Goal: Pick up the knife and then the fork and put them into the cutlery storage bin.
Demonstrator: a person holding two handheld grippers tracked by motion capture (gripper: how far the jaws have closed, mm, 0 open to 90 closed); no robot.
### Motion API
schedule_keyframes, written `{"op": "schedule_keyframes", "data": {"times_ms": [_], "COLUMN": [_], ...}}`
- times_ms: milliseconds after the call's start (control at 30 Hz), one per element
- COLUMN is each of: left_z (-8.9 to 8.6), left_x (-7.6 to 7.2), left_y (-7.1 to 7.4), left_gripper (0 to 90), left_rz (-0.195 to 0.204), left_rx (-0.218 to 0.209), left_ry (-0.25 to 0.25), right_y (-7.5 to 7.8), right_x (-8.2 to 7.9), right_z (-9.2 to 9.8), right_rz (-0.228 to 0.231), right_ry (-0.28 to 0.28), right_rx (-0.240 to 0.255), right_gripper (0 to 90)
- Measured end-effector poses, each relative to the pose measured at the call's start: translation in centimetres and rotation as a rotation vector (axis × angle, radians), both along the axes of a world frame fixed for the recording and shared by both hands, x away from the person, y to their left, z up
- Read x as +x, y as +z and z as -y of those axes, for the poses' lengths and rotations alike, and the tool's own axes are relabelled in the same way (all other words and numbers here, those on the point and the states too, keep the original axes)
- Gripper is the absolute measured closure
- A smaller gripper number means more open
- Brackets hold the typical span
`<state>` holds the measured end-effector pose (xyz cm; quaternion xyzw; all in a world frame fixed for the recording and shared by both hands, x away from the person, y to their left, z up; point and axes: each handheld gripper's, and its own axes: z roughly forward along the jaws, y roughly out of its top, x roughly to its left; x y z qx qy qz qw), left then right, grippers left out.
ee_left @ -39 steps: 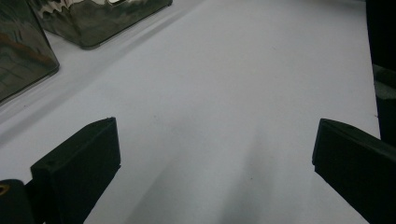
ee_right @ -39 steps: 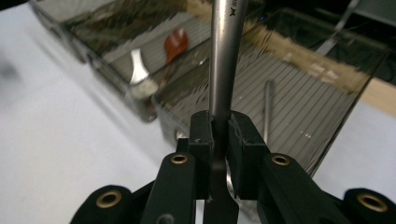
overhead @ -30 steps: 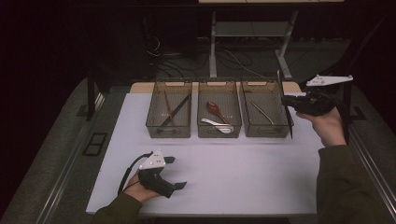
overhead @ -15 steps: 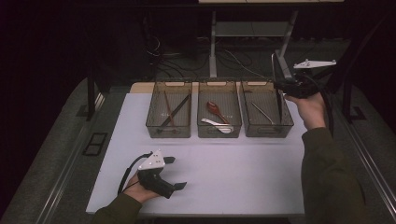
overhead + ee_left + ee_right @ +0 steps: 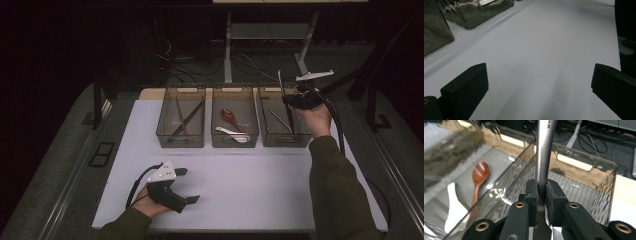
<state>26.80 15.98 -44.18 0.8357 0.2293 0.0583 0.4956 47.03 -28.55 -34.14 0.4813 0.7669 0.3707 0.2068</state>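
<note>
The right gripper (image 5: 542, 192) is clamping one slim silver metal utensil handle (image 5: 544, 155), holding it upright over the rightmost of three clear plastic bins (image 5: 285, 117), wrist raised. The left gripper (image 5: 185, 185), well in front of that bin, is resting on the white tabletop (image 5: 250, 185), jaws gaping wide, empty.

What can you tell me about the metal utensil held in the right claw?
The metal utensil is a slim piece of cutlery with a matte silvery handle bearing dark stamped lettering near the top. Which kind of utensil it is cannot be told. The right claw pinches it between both black pads, jaws shut on it. It stands nearly upright above the right-hand bin, a clear plastic one, with its lower end pointing down toward the bin.
</note>
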Motion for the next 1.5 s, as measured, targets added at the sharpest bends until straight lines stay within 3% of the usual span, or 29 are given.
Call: {"op": "schedule_keyframes", "data": {"times_ms": [300,833,967,1133,1500], "left_z": [-0.1,-0.1,-0.1,-0.2,-0.1], "left_x": [0.0,-0.2,-0.2,-0.2,-0.1], "left_y": [0.0,0.1,0.1,0.1,0.1], "left_gripper": [0.7,0.7,0.7,0.7,0.7], "left_rz": [0.001,0.003,0.003,0.006,0.005], "left_rx": [0.001,-0.003,-0.005,-0.004,-0.004], "left_ry": [-0.004,-0.010,-0.009,-0.010,-0.006], "right_y": [-1.8,-3.3,-3.8,-4.0,-2.4], "right_x": [0.7,1.9,2.2,2.2,1.0], "right_z": [-0.2,-0.4,-0.6,-0.3,0.5], "right_rz": [-0.071,-0.144,-0.154,-0.162,-0.107], "right_ry": [-0.004,0.004,0.007,-0.006,-0.002], "right_rx": [-0.066,-0.083,-0.074,-0.064,0.031], "right_gripper": [80.4,80.0,78.3,68.8,49.5]}}
